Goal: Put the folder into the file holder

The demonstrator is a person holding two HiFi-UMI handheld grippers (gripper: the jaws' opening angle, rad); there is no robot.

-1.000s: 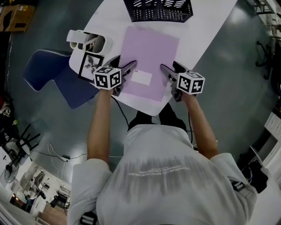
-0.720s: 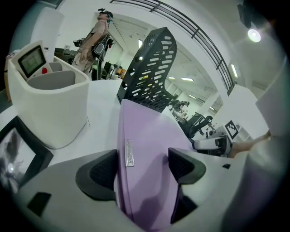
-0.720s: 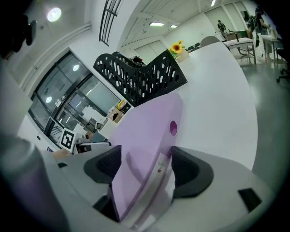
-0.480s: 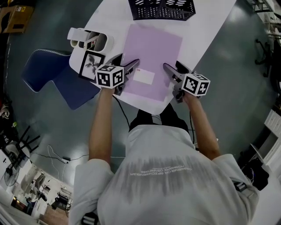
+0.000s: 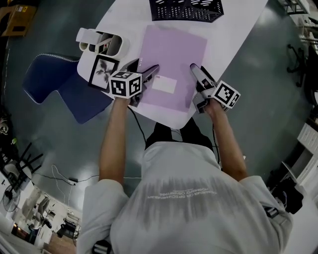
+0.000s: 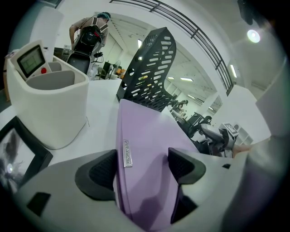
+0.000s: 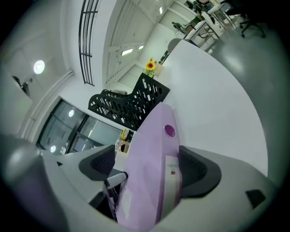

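The purple folder (image 5: 171,59) lay flat on the white surface (image 5: 233,30), just short of the black file holder (image 5: 186,10), with my two tools at its side edges. My left tool (image 5: 147,65) stood open astride the left edge. My right tool (image 5: 195,68), its jaws just widened, straddled the right edge without gripping it.

Bright ceiling lamps (image 6: 253,35) light sharp, fisheye-curved views with dark corners; the tabletop (image 5: 233,30) glares white.
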